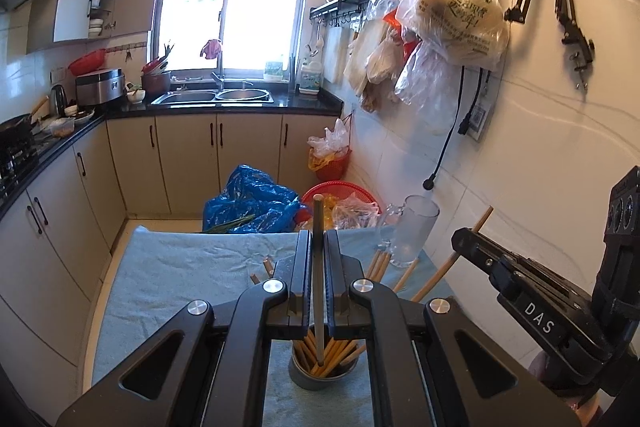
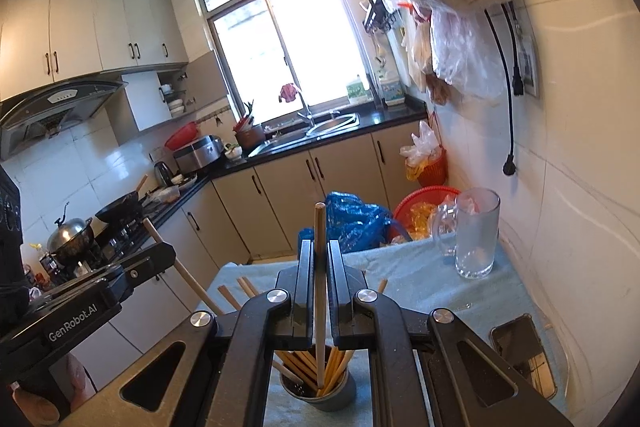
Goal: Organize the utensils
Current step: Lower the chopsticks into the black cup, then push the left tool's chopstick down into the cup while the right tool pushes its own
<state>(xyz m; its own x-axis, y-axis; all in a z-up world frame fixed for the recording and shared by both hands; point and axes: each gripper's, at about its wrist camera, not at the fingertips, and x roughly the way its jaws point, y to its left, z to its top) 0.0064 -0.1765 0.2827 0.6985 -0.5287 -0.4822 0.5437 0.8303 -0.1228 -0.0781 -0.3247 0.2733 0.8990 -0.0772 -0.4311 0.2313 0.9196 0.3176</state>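
Your left gripper (image 1: 318, 267) and right gripper (image 2: 319, 267) each pinch one plain wooden chopstick (image 1: 318, 287) upright over the half-full cup (image 1: 324, 367).

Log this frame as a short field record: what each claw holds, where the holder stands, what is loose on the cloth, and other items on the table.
left claw: shut on a chopstick, upright, lower end in the holder
right claw: shut on a second chopstick, upright, lower end in the holder
chopstick holder: grey cup on the blue cloth, already holding several chopsticks
loose chopsticks: a few lying on the cloth near the glass
glass mug: upright, far right of the table, empty
phone: flat on the cloth at the right edge
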